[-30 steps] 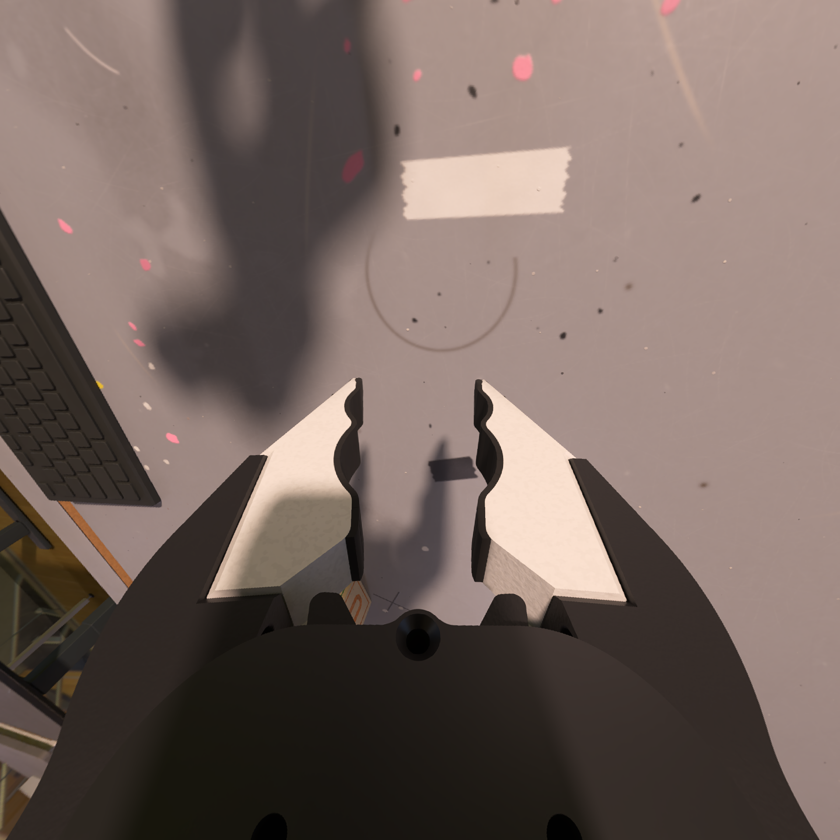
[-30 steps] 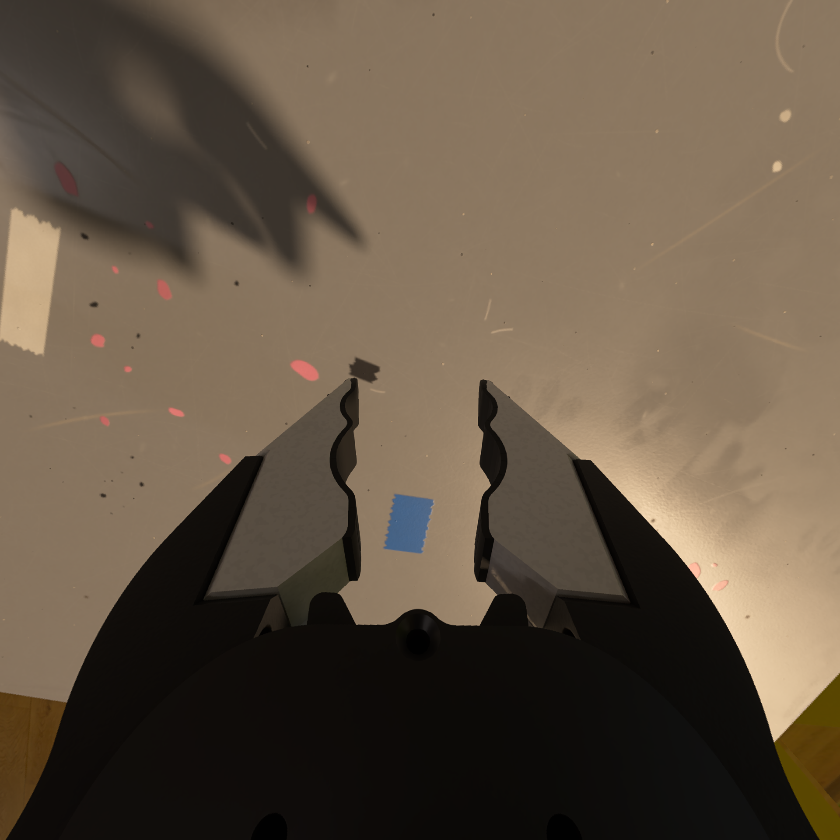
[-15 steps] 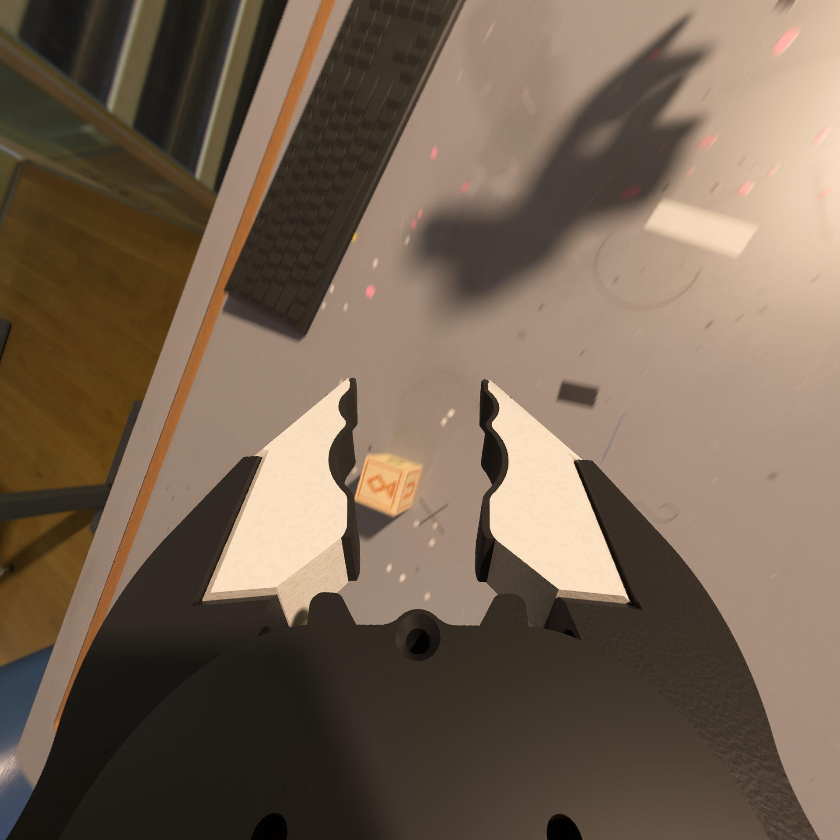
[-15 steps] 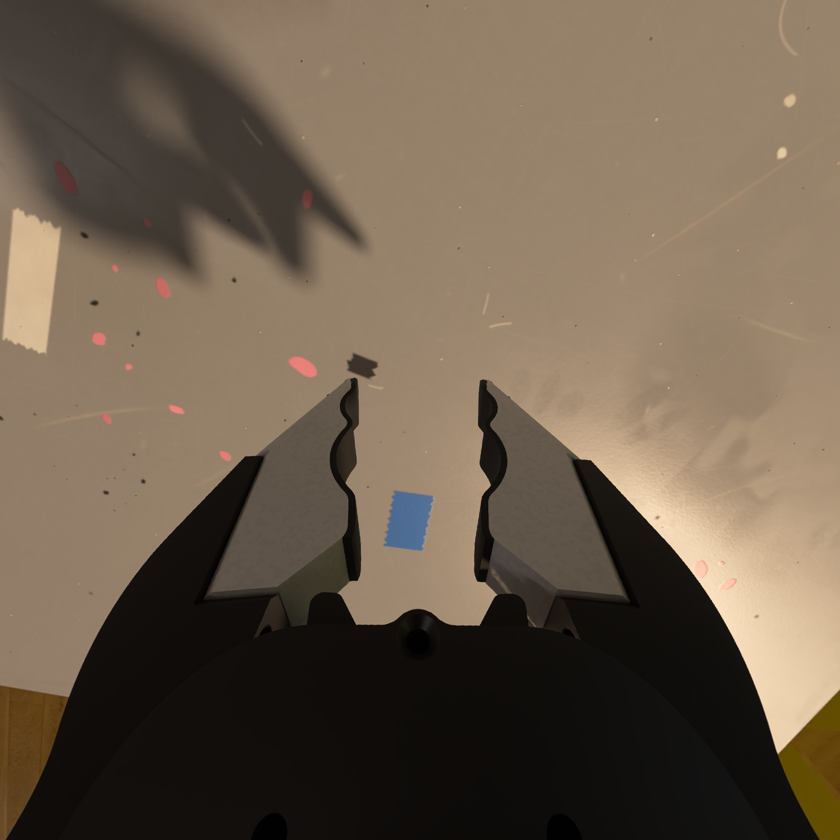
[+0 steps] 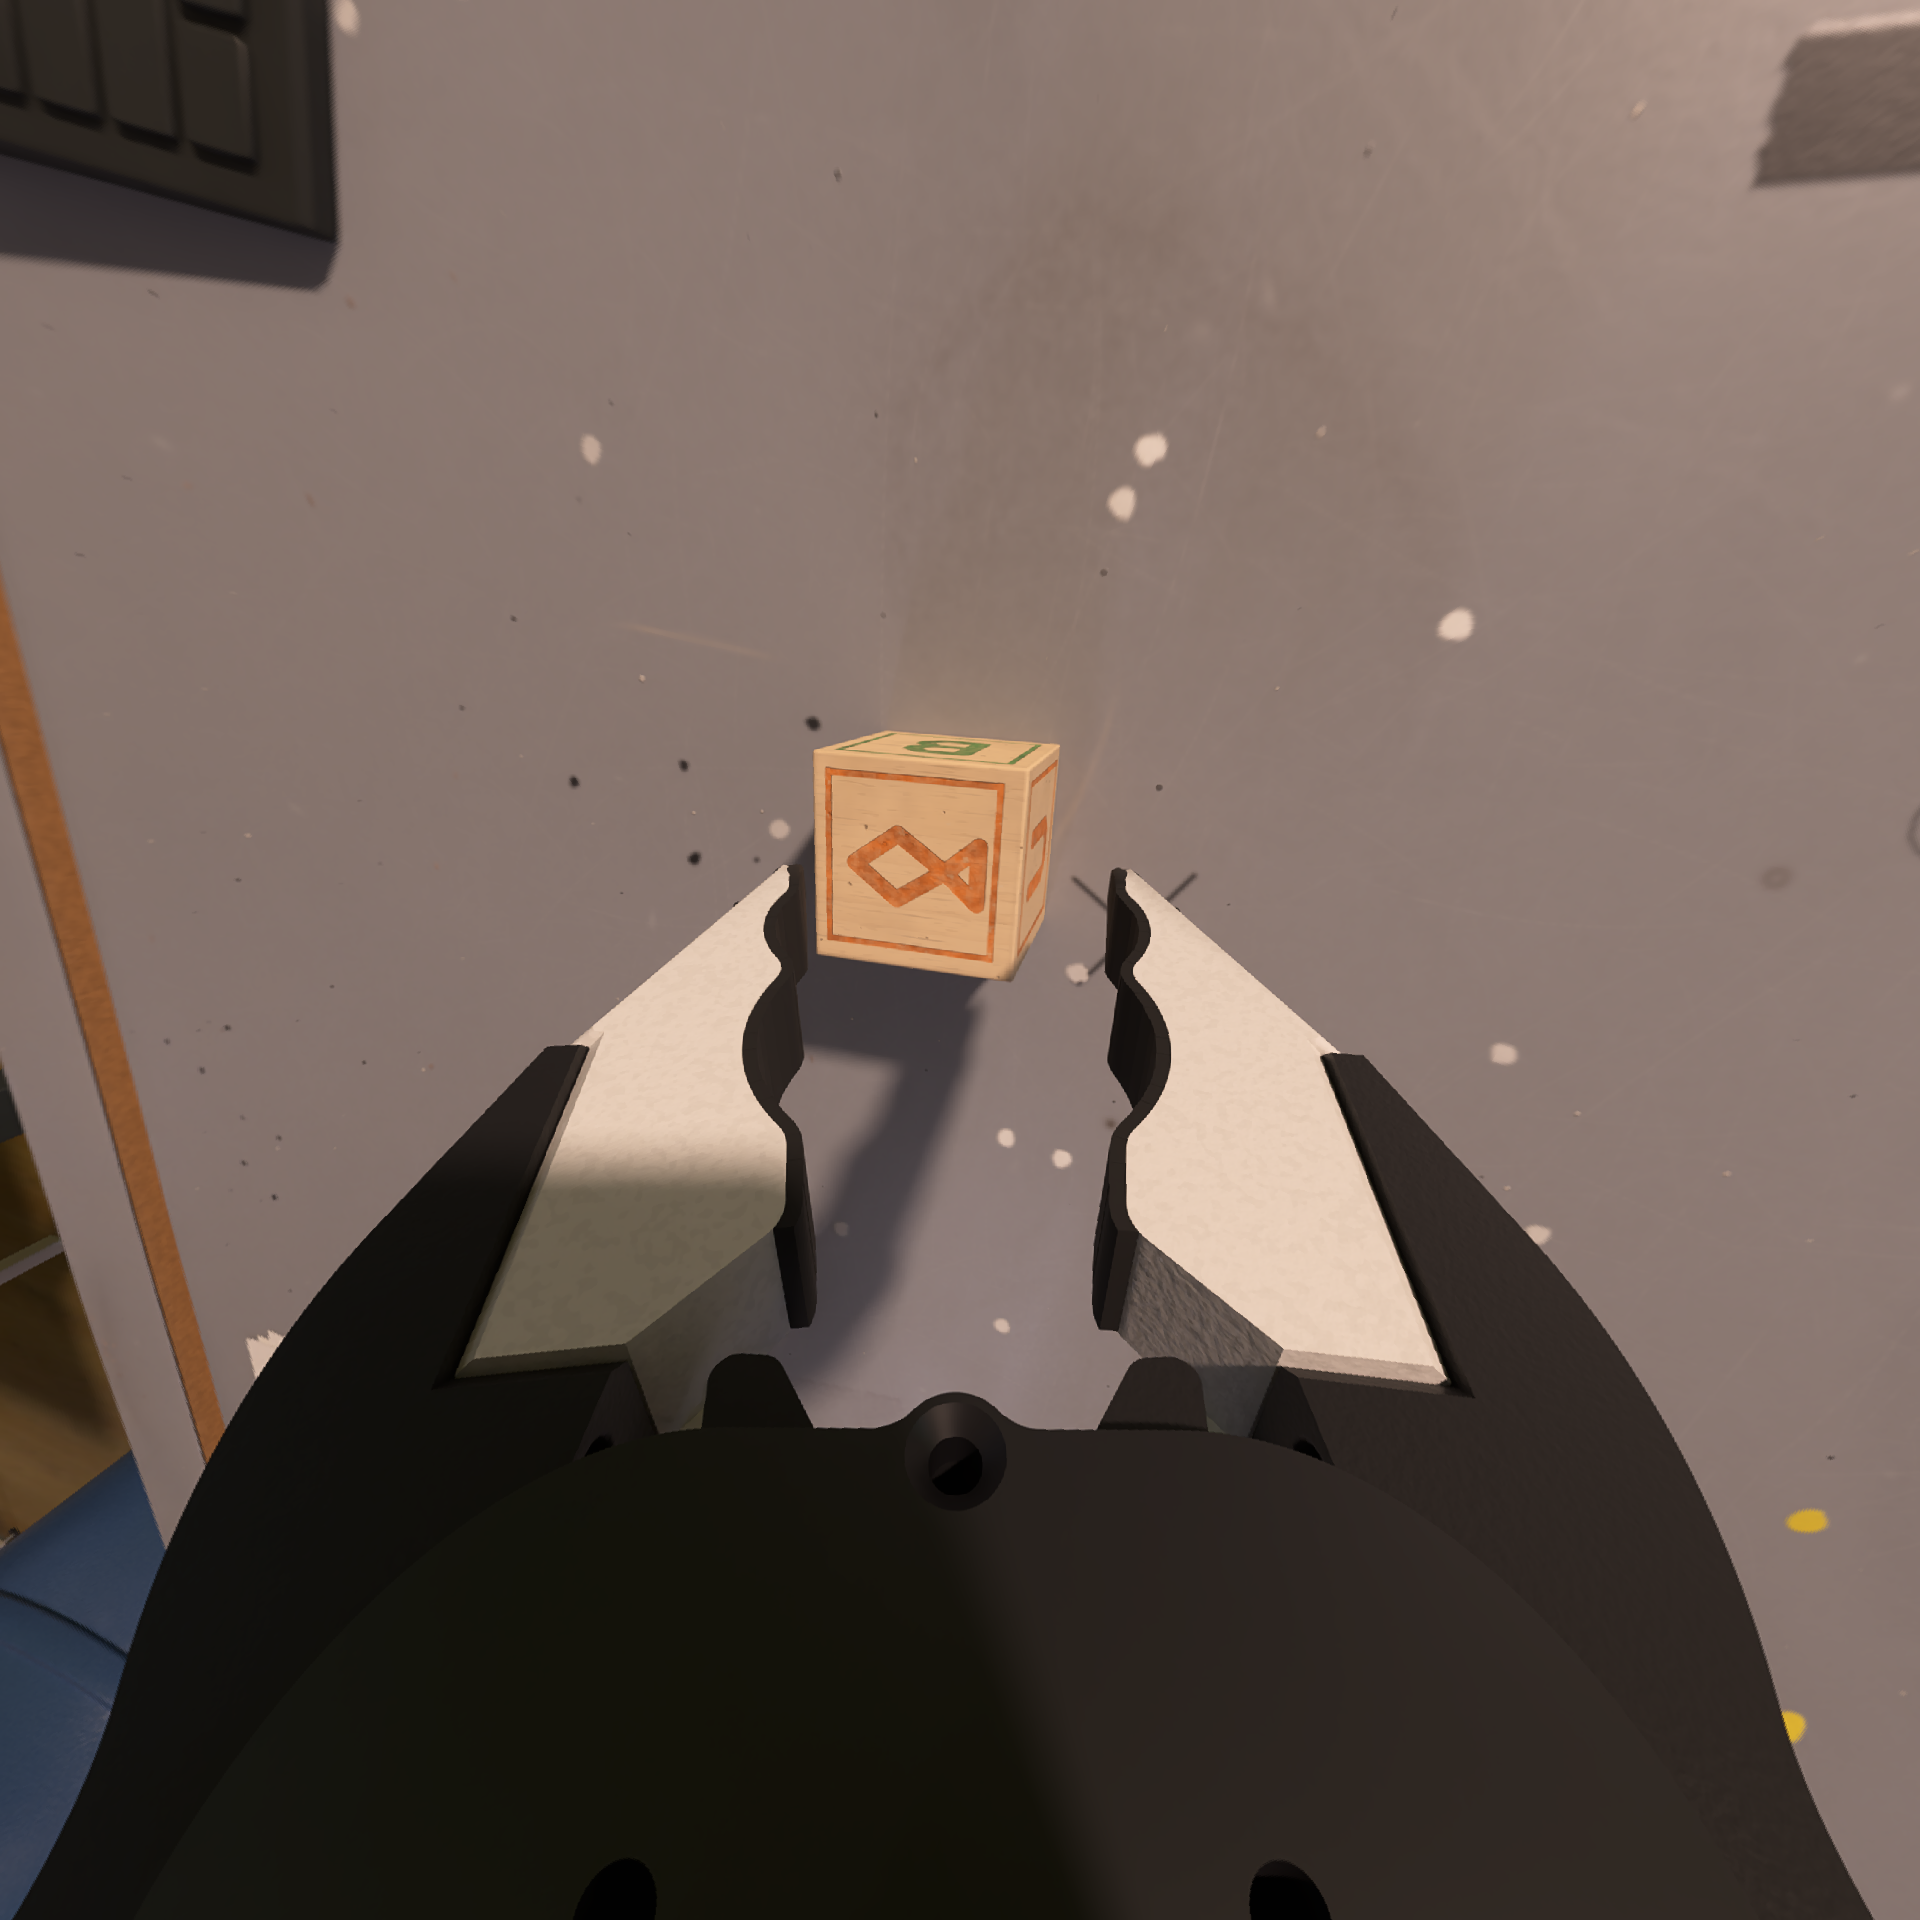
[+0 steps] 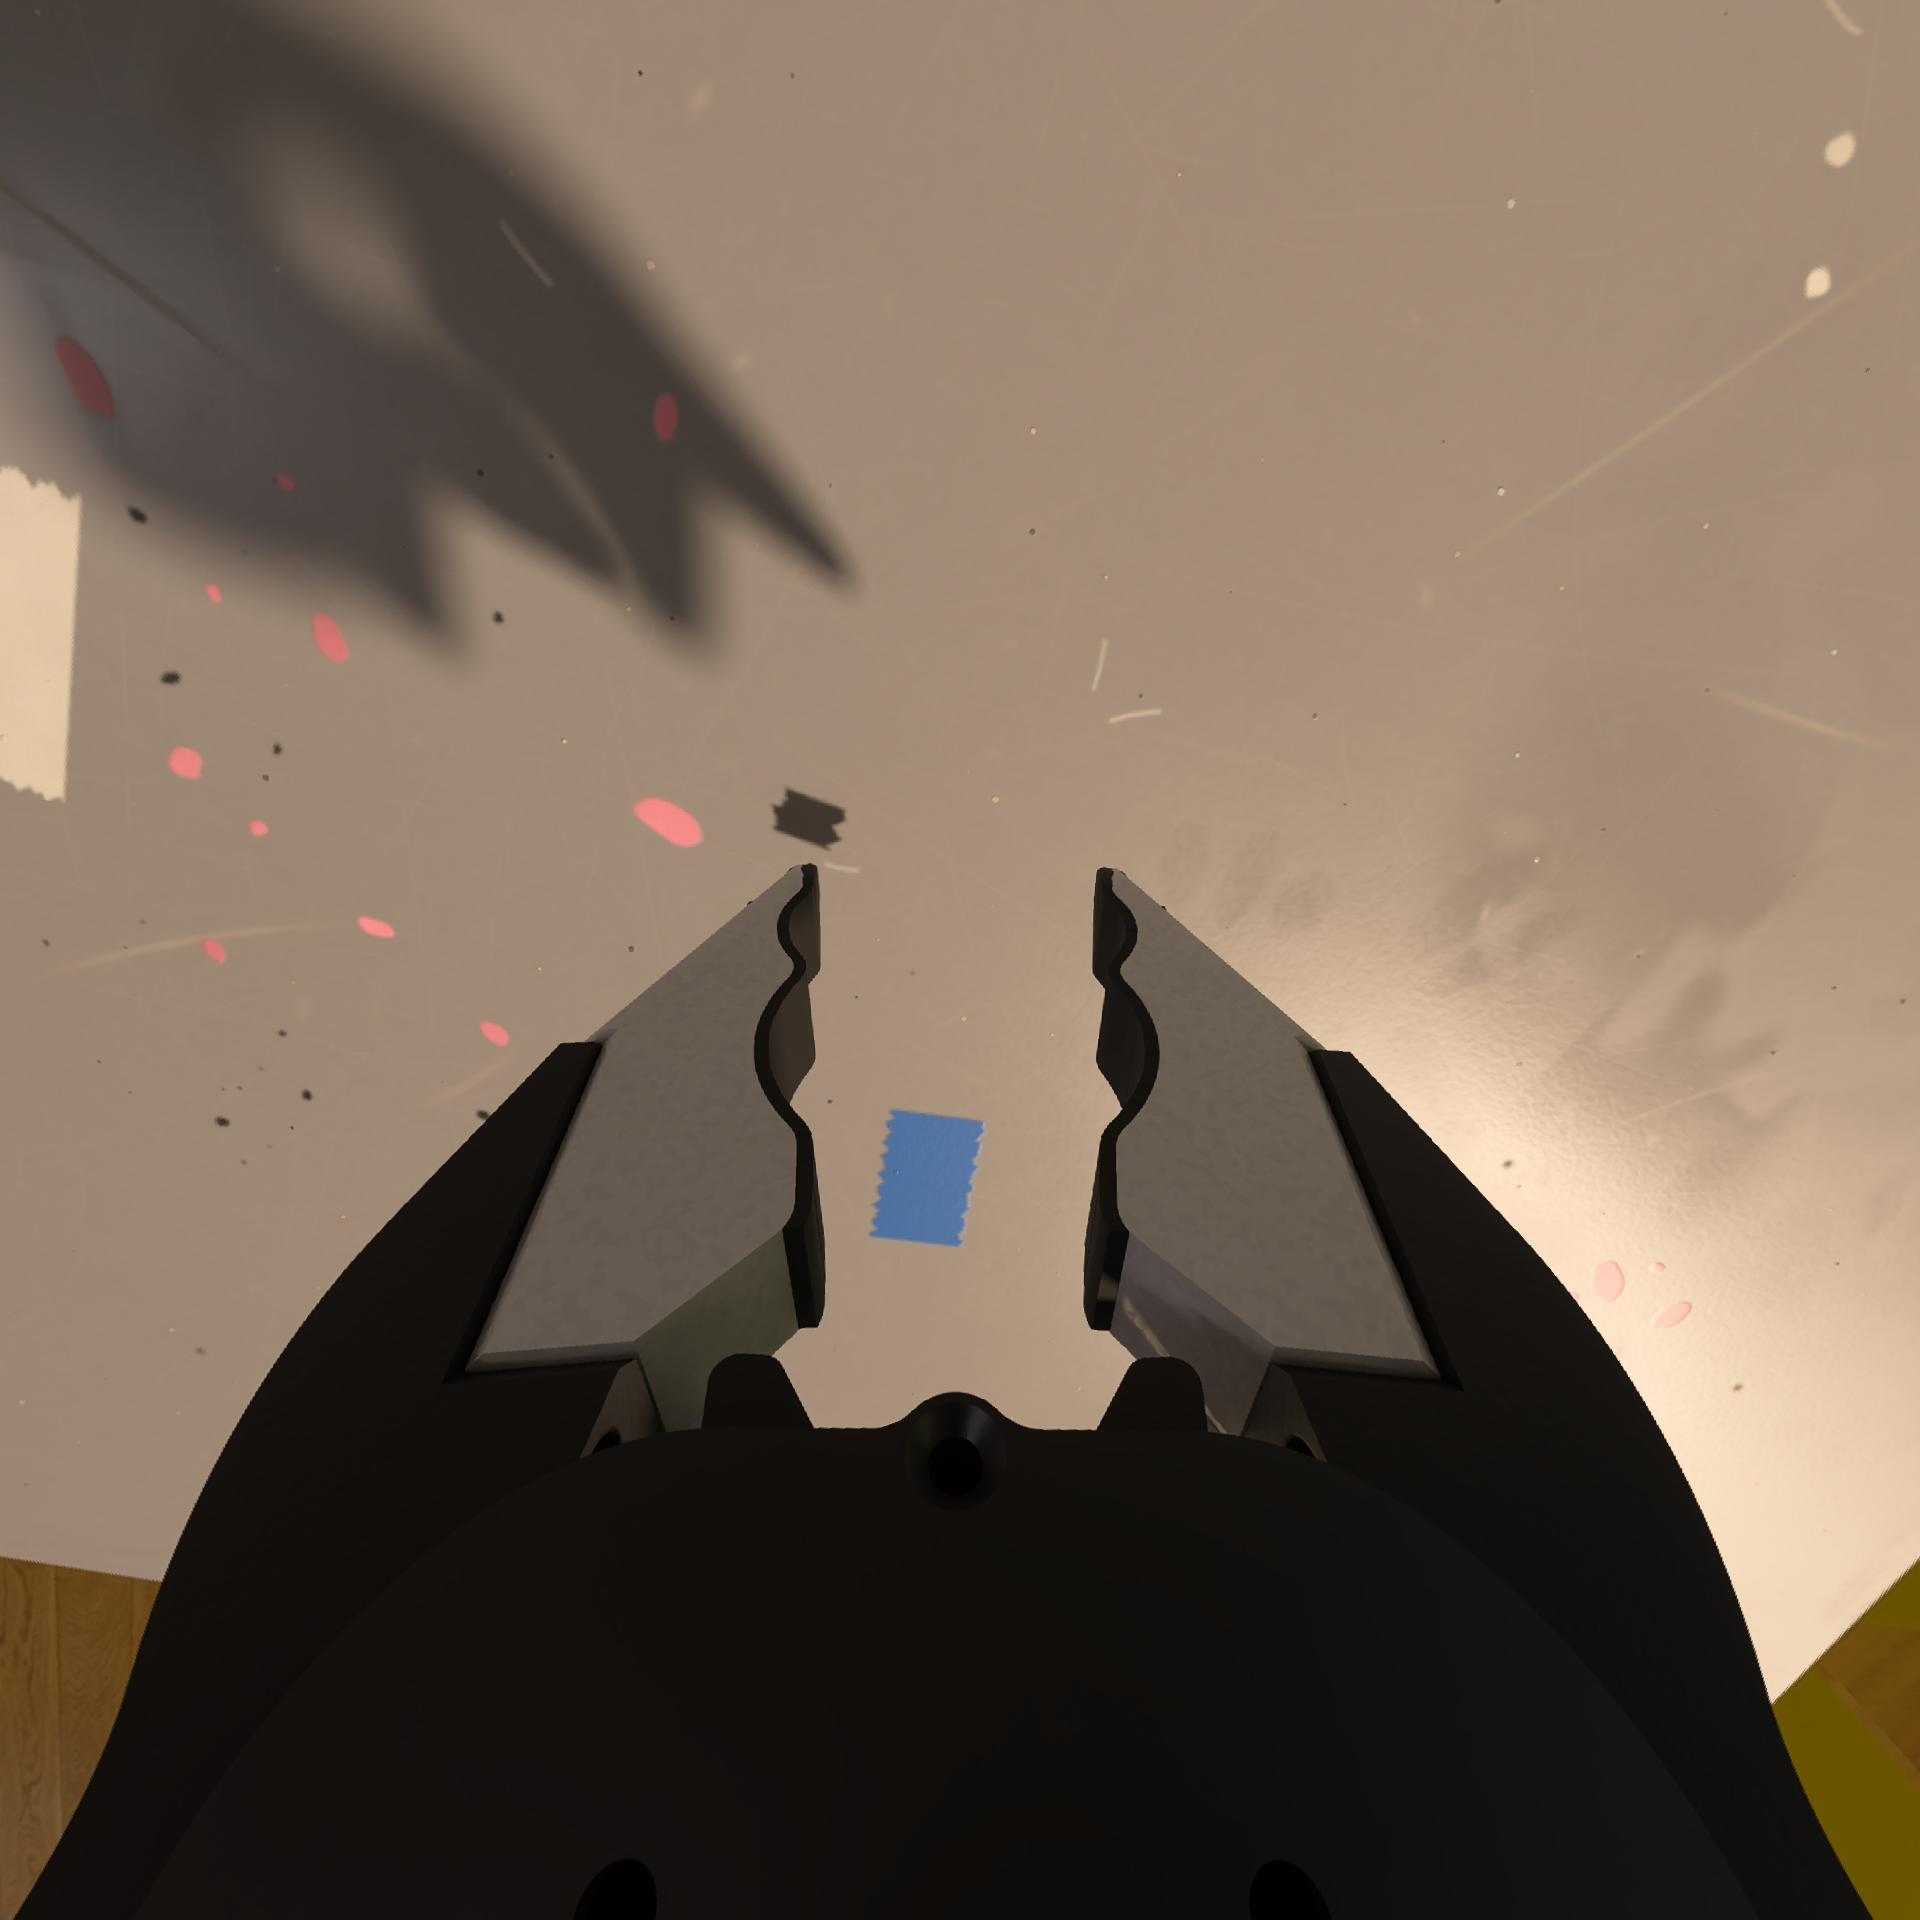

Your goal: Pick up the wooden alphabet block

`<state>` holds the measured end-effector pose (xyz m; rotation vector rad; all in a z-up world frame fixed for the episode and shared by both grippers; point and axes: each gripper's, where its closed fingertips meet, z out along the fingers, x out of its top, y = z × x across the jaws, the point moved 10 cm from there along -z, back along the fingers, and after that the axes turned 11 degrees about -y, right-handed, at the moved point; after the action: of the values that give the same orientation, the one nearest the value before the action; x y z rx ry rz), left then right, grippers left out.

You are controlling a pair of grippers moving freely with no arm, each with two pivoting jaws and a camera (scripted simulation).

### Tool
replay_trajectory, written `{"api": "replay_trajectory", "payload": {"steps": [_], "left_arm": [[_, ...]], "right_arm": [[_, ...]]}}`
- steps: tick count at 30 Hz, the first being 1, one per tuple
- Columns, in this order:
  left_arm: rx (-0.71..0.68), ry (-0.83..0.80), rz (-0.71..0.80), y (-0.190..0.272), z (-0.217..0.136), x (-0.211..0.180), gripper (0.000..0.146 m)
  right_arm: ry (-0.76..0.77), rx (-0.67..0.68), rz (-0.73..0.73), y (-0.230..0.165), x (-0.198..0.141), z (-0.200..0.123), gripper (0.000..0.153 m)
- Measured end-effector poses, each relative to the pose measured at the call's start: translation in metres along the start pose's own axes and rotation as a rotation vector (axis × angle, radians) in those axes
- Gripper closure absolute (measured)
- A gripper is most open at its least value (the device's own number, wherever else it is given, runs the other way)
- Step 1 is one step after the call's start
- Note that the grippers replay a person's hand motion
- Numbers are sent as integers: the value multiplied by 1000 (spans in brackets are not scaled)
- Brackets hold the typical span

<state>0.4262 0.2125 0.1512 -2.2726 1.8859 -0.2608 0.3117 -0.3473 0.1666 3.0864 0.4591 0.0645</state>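
The wooden alphabet block [image 5: 930, 862] is a pale cube with orange-framed faces and a green-framed top. It sits on the grey table in the left wrist view, just beyond my fingertips and a little left of centre. My left gripper [image 5: 951, 883] is open and empty, its two white fingers apart on either side of the block's near face. My right gripper [image 6: 956, 878] is open and empty above the table. The block does not show in the right wrist view.
A black keyboard [image 5: 166, 104] lies at the far left, near the table's orange-trimmed left edge [image 5: 94, 987]. A dark tape piece [image 5: 1839, 104] lies far right. In the right wrist view a blue tape piece [image 6: 928, 1177], a dark patch [image 6: 808, 816] and cream tape [image 6: 36, 634] lie on the table.
My left gripper swung round and moved in close to the block, which now stands large just past the fingertips. The right gripper has barely moved.
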Motion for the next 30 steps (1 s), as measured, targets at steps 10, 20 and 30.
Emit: {"api": "replay_trajectory", "payload": {"steps": [10,20,30], "left_arm": [[-81,-70,38,-14,26,3,90],[-59,-72,22,-12,23,-4,94],[149,117,60,14,-123,22,94]], "right_arm": [[-24,-7,6,2,-1,2,100],[-47,5,-6,1,-1,6,99],[-57,15,-15,0,-2,5,99]]}}
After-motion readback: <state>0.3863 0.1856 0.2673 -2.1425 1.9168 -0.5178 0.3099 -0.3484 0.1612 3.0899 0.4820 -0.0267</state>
